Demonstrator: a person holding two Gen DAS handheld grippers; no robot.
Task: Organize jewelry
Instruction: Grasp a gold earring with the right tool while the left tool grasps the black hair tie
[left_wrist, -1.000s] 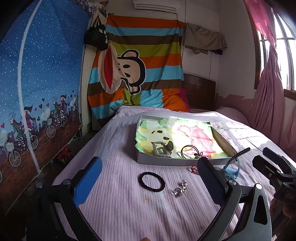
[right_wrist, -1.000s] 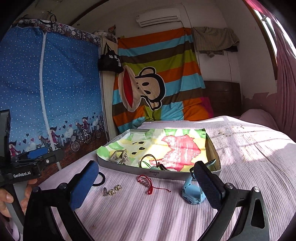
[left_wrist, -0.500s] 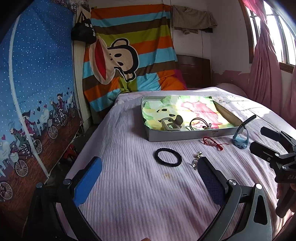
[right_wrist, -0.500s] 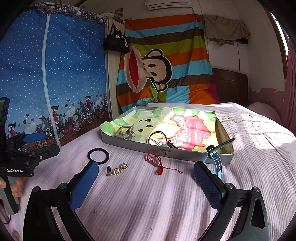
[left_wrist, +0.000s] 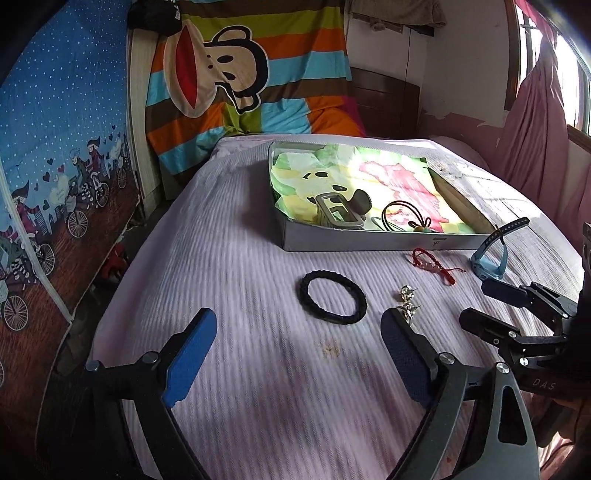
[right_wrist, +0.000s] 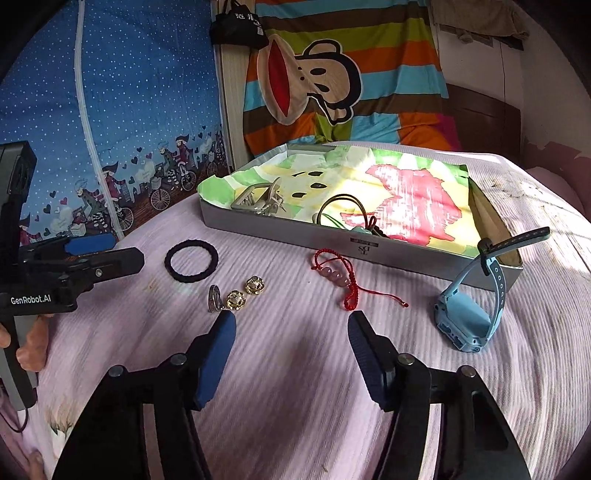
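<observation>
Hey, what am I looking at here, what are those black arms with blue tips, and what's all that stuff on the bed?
A person holds a handheld clamp tool in each hand; a camera on each looks forward along its blue-padded jaws. One picture comes from the left gripper, the other from the right gripper. Both have just been closing but remain open and hold nothing. On the bed lie a black hair tie, small gold earrings, a red bracelet and a blue watch. Behind them is a tray already holding a few pieces.
</observation>
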